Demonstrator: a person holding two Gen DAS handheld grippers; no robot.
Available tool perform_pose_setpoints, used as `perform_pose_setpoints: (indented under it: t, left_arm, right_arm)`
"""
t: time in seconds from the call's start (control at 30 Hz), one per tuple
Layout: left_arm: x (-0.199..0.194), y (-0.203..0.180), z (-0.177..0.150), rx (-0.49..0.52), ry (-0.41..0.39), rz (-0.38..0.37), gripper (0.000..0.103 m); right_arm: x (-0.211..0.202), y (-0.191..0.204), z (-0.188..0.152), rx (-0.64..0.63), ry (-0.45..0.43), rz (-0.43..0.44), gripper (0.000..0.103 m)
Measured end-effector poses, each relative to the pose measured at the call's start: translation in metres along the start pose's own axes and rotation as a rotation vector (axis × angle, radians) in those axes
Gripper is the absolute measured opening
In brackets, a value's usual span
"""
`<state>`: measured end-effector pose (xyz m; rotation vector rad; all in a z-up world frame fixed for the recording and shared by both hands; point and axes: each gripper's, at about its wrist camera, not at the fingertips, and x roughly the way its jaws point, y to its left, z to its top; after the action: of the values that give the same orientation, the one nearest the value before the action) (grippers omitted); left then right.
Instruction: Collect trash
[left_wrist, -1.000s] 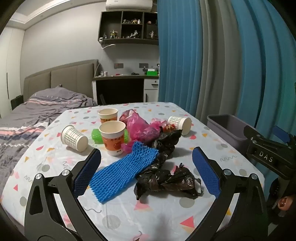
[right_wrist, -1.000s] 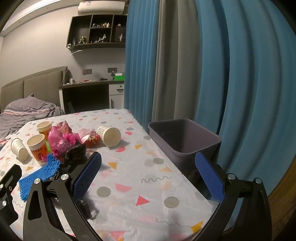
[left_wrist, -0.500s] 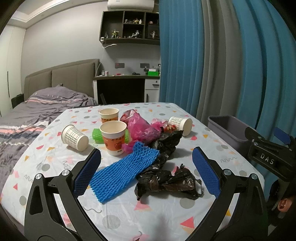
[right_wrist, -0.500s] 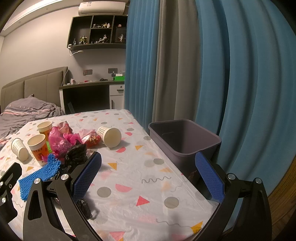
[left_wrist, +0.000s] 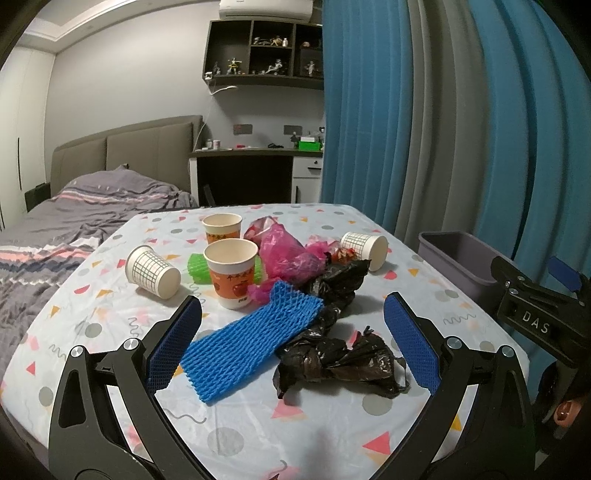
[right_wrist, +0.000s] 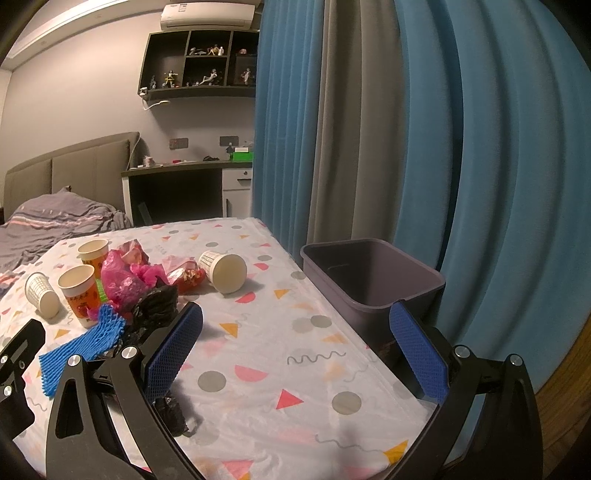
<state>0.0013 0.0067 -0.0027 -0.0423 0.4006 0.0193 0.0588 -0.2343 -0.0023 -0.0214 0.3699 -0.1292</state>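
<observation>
Trash pile fills left view | bin interior only in right view | both grippers' fingers spread, empty

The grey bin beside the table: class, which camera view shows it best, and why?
The right wrist view: the grey bin shows whole, its open inside visible. The left wrist view catches only part, cut off by the right gripper.

The left black two-finger gripper with blue ribbed pads hangs with its jaws spread wide, one pad at 8 o'clock and the other at 4 o'clock of its view, gripping nothing. The right black gripper with matching blue pads is likewise spread wide and unloaded. A fingertip with a dark polished nail shows at 4 o'clock in the left view.
</observation>
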Motion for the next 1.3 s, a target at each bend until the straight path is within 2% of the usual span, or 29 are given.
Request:
perform_pose_setpoints:
  t: [1.3]
  left_arm:
    - [0.0014,0.0019,-0.0011,-0.006,0.0,-0.003,0.098]
  right_arm:
    - [0.0002,0.0031,-0.003,-0.002,-0.005,0.0,0.098]
